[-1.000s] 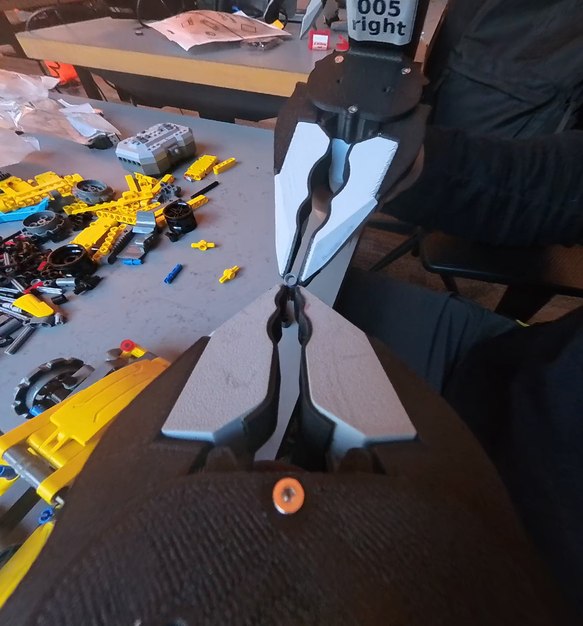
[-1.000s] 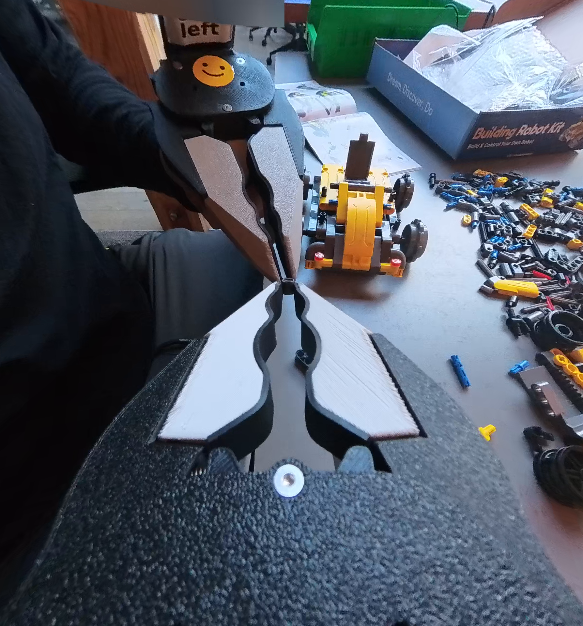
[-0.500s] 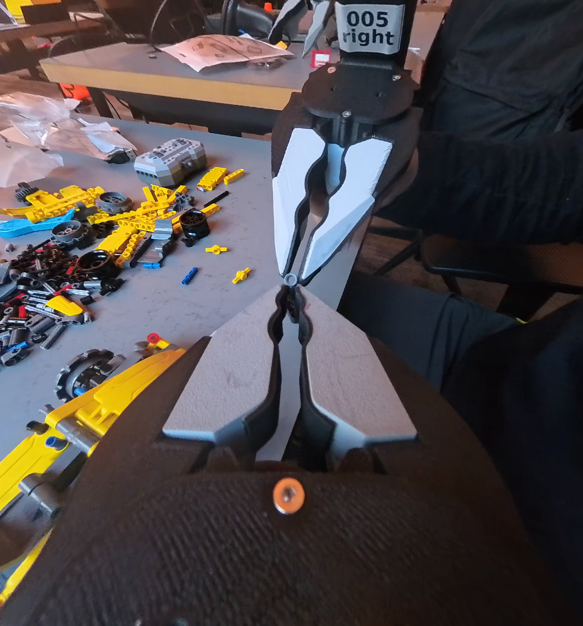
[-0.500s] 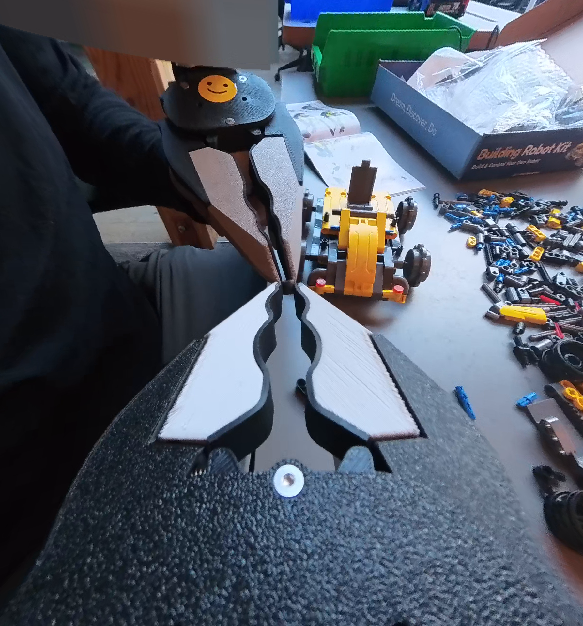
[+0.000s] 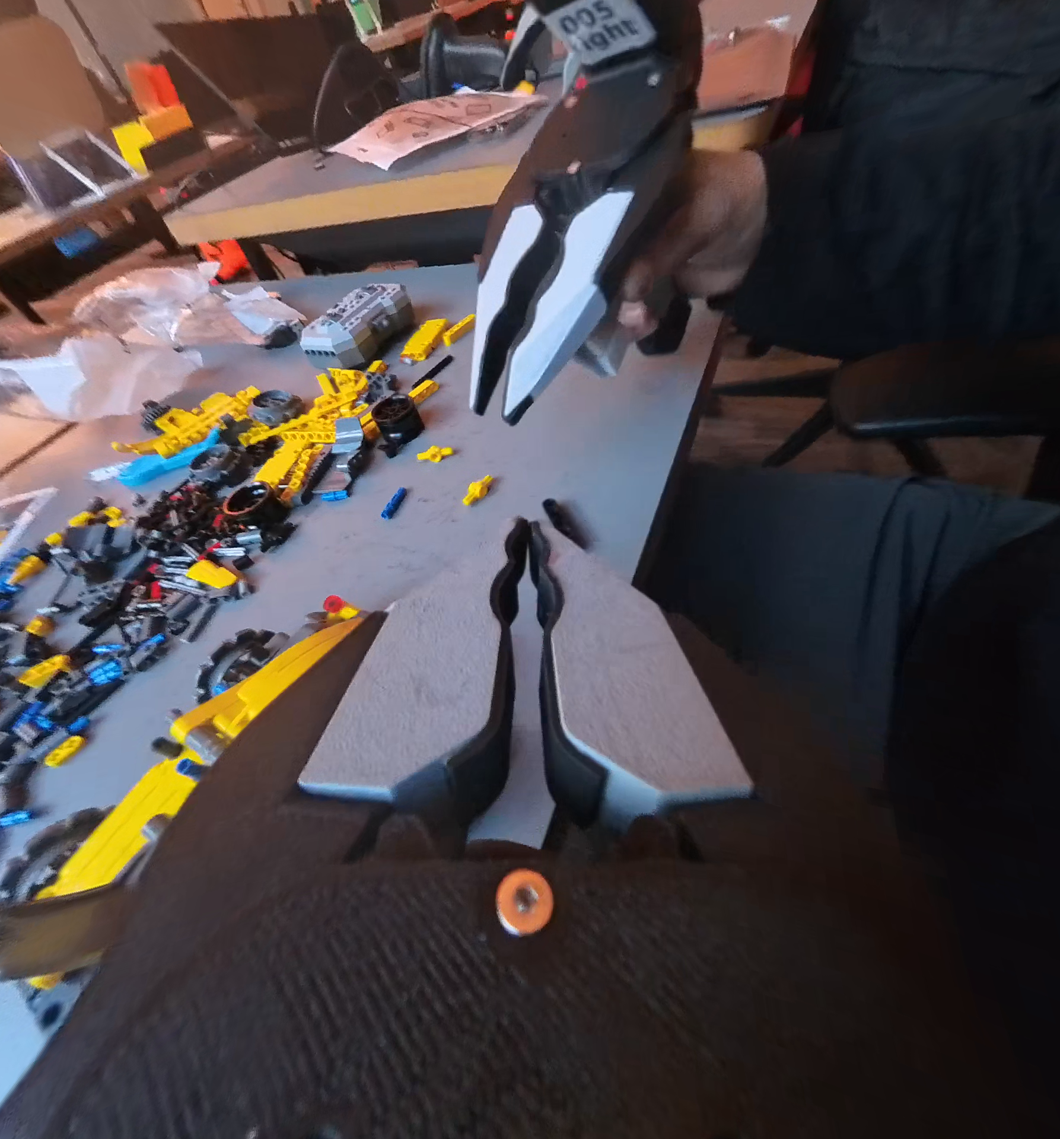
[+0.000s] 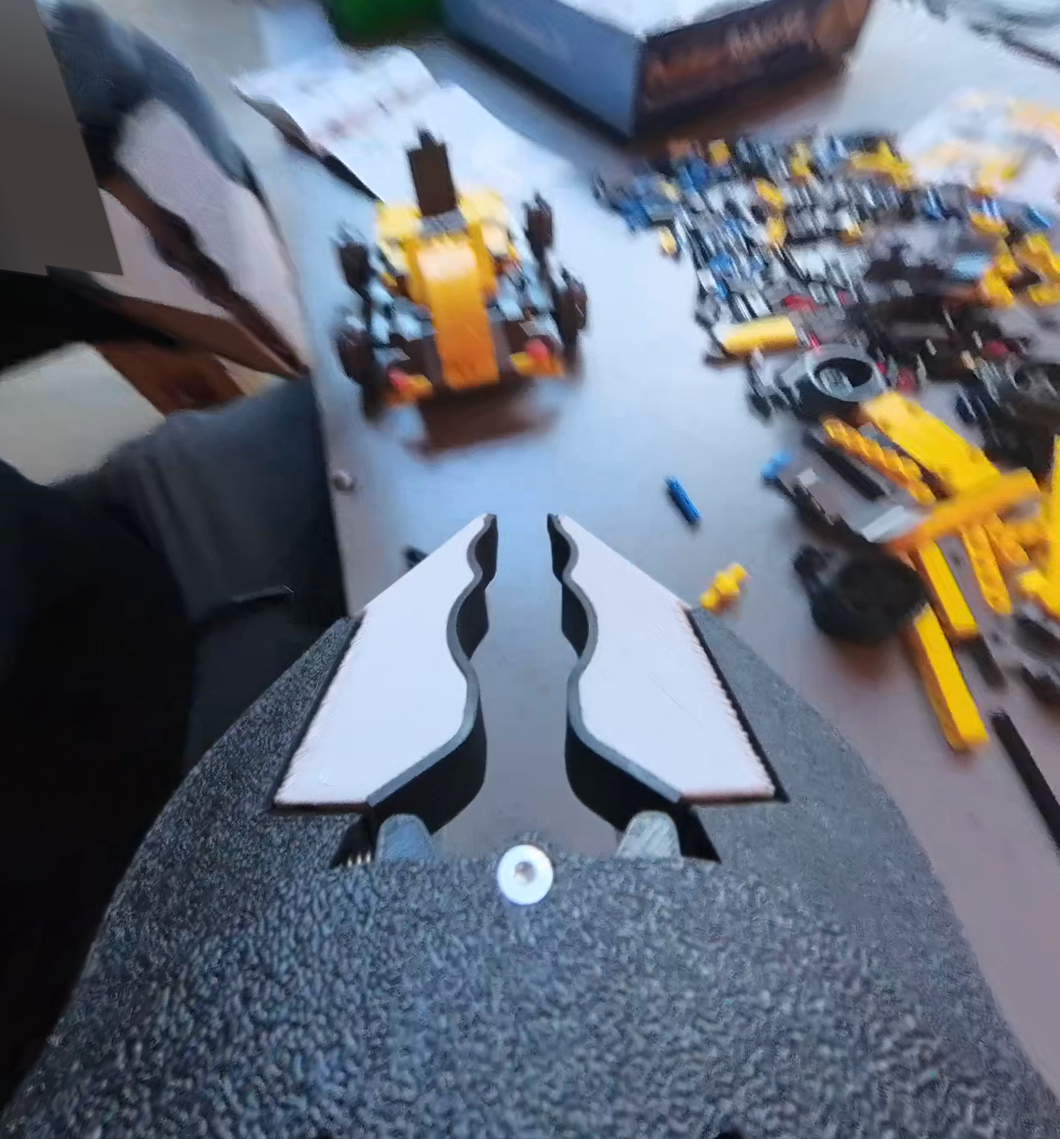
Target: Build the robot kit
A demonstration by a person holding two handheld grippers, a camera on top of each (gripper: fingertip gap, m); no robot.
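My left gripper (image 5: pixel 526 531) is shut, its tips low over the grey table (image 5: pixel 607 468) near the front edge. A small black pin (image 5: pixel 561 516) lies on the table just right of its tips; whether the tips pinch anything I cannot tell. My right gripper (image 6: pixel 521 522) is open and empty. In the left wrist view it hangs raised above the table (image 5: pixel 493 414), held by a hand. A part-built yellow and grey vehicle (image 6: pixel 453 308) stands beyond it, and shows at the lower left of the left wrist view (image 5: pixel 145 801). The right wrist view is blurred.
Loose yellow, black and blue parts (image 5: pixel 163 555) cover the table's left side, with a grey motor block (image 5: pixel 354 326), black wheels (image 5: pixel 396 418), small yellow connectors (image 5: pixel 477 490) and a blue pin (image 5: pixel 393 502). A blue box (image 6: pixel 669 68) and plastic bags (image 5: pixel 114 363) lie farther back. A person's legs are beside the table edge. Across from one pair of fingers to the other is roughly 10 cm.
The two grippers were tip to tip on a tiny part. Now the right gripper has opened and drawn back and up, and the left has swung over the table.
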